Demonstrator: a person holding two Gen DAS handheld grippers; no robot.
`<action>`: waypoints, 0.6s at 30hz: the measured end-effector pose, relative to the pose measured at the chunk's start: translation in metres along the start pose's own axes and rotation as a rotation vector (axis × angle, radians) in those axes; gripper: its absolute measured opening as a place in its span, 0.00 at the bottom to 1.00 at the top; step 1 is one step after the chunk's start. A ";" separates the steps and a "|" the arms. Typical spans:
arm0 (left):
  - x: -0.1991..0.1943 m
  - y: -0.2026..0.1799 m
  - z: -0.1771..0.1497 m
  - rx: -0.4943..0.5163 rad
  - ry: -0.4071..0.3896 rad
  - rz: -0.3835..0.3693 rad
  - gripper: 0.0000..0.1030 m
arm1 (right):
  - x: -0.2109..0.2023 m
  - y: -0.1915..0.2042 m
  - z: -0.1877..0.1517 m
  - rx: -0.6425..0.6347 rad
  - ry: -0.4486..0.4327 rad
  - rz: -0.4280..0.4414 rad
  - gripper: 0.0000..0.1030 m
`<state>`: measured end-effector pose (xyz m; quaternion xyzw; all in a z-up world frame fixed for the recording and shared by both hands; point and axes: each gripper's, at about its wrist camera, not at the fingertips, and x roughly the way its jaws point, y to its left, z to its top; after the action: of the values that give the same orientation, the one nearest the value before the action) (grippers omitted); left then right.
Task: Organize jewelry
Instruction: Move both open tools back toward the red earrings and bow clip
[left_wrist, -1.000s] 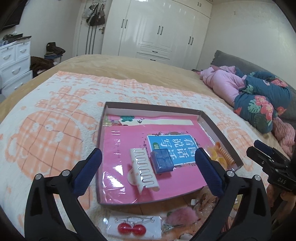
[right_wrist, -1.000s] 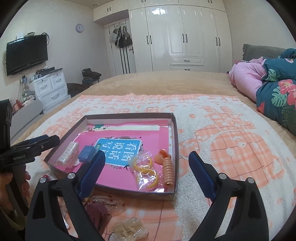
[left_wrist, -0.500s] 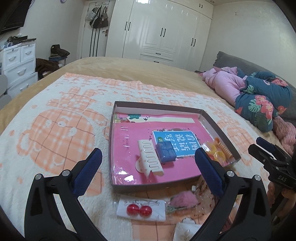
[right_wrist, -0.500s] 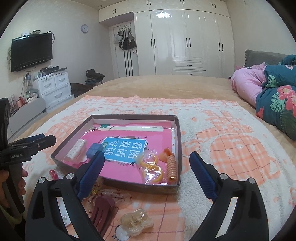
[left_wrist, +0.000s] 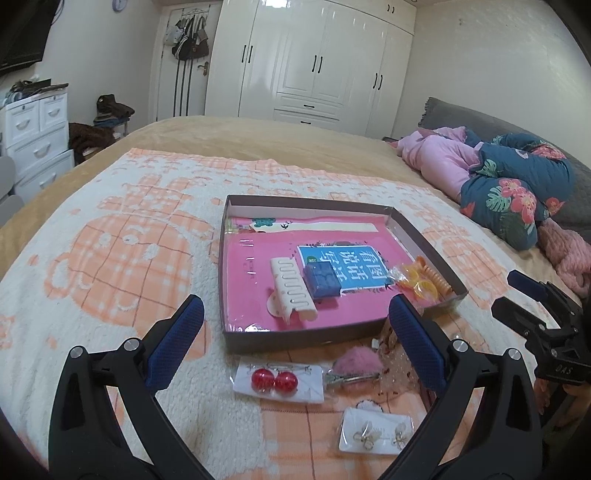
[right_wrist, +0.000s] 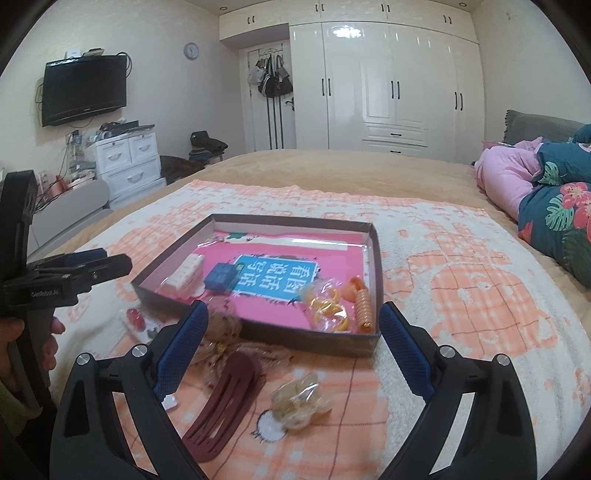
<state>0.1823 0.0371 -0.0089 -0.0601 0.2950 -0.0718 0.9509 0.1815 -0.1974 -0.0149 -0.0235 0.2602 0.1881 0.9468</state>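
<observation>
A shallow brown box (left_wrist: 295, 335) (right_wrist: 317, 338) with a pink lining lies on the bed. It holds a white hair clip (left_wrist: 290, 291), a blue case (left_wrist: 322, 280), yellow rings in a bag (left_wrist: 419, 282) (right_wrist: 327, 308) and an orange spiral clip (right_wrist: 364, 306). In front of it lie a card with red ball earrings (left_wrist: 275, 380), a pink pompom clip (left_wrist: 356, 363), a card of gold earrings (left_wrist: 376, 435), a dark red hair clip (right_wrist: 225, 402) and a bagged pale flower piece (right_wrist: 299, 400). My left gripper (left_wrist: 295, 343) and right gripper (right_wrist: 291, 350) are open and empty, above these loose items.
The box rests on a white and orange blanket (left_wrist: 122, 258) over a tan bedspread. Pink and floral bedding (left_wrist: 509, 184) is piled at the right. White drawers (right_wrist: 127, 162) and a wardrobe (right_wrist: 388, 85) stand beyond the bed.
Both grippers have pulled back and up from the box. More loose items in front of the box have come into view. Both stay open and empty.
</observation>
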 end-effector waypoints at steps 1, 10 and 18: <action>-0.001 0.000 -0.001 0.000 0.001 0.000 0.89 | -0.001 0.002 -0.001 -0.003 0.004 0.005 0.88; -0.006 0.004 -0.014 0.007 0.039 0.025 0.89 | -0.007 0.017 -0.019 -0.027 0.047 0.050 0.88; -0.009 0.015 -0.028 0.006 0.092 0.058 0.89 | -0.010 0.031 -0.021 -0.075 0.049 0.082 0.87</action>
<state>0.1603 0.0513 -0.0297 -0.0455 0.3396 -0.0475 0.9383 0.1522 -0.1753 -0.0270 -0.0529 0.2770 0.2358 0.9300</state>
